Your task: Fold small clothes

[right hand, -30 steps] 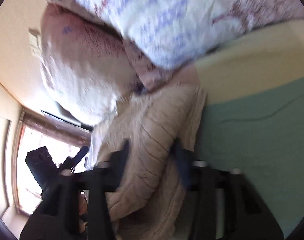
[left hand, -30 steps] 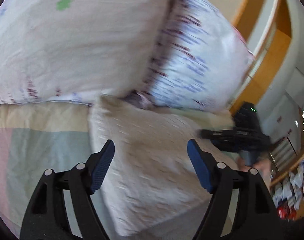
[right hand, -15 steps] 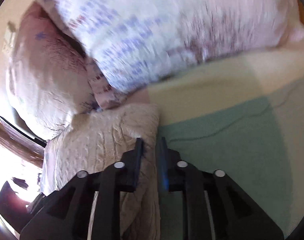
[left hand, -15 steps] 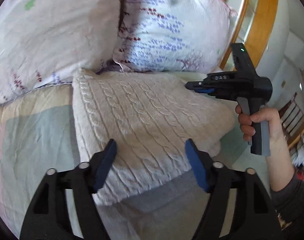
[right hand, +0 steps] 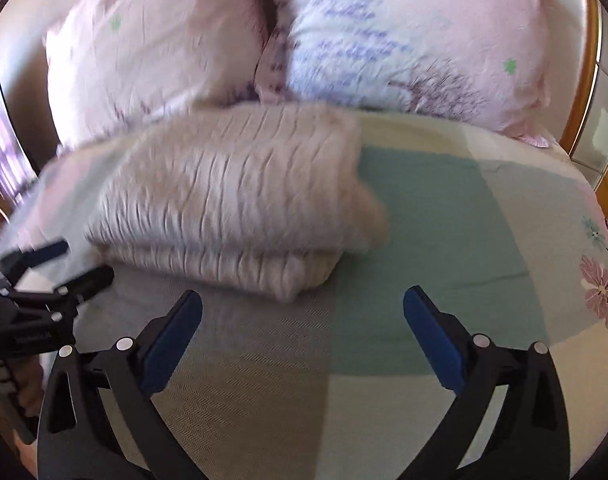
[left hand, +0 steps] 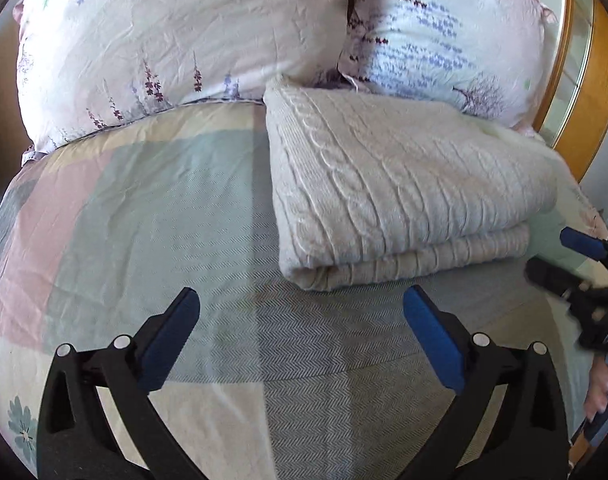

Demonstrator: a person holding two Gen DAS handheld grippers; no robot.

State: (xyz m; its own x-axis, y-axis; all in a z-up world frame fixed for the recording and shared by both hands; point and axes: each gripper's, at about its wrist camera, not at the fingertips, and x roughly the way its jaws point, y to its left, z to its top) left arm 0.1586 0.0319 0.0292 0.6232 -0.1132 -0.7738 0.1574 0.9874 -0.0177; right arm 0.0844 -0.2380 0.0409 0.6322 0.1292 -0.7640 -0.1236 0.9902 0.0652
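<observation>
A cream cable-knit sweater (left hand: pixel 403 184) lies folded in a thick rectangle on the bed, its far edge against the pillows. It also shows in the right wrist view (right hand: pixel 232 200), blurred. My left gripper (left hand: pixel 300 320) is open and empty, a little in front of the sweater's near fold. My right gripper (right hand: pixel 302 320) is open and empty, in front of the sweater's right corner. The right gripper also shows at the right edge of the left wrist view (left hand: pixel 571 256). The left gripper shows at the left edge of the right wrist view (right hand: pixel 64 264).
The bed has a patchwork sheet (left hand: pixel 144 216) of green, pink, cream and grey blocks. Two floral pillows (left hand: pixel 176 40) (left hand: pixel 443 36) stand upright behind the sweater. A wooden frame (left hand: pixel 591 92) rises at the far right.
Both grippers have pulled back from the sweater toward the near side of the bed. The right gripper has gone from shut to open. The sweater now lies folded and free.
</observation>
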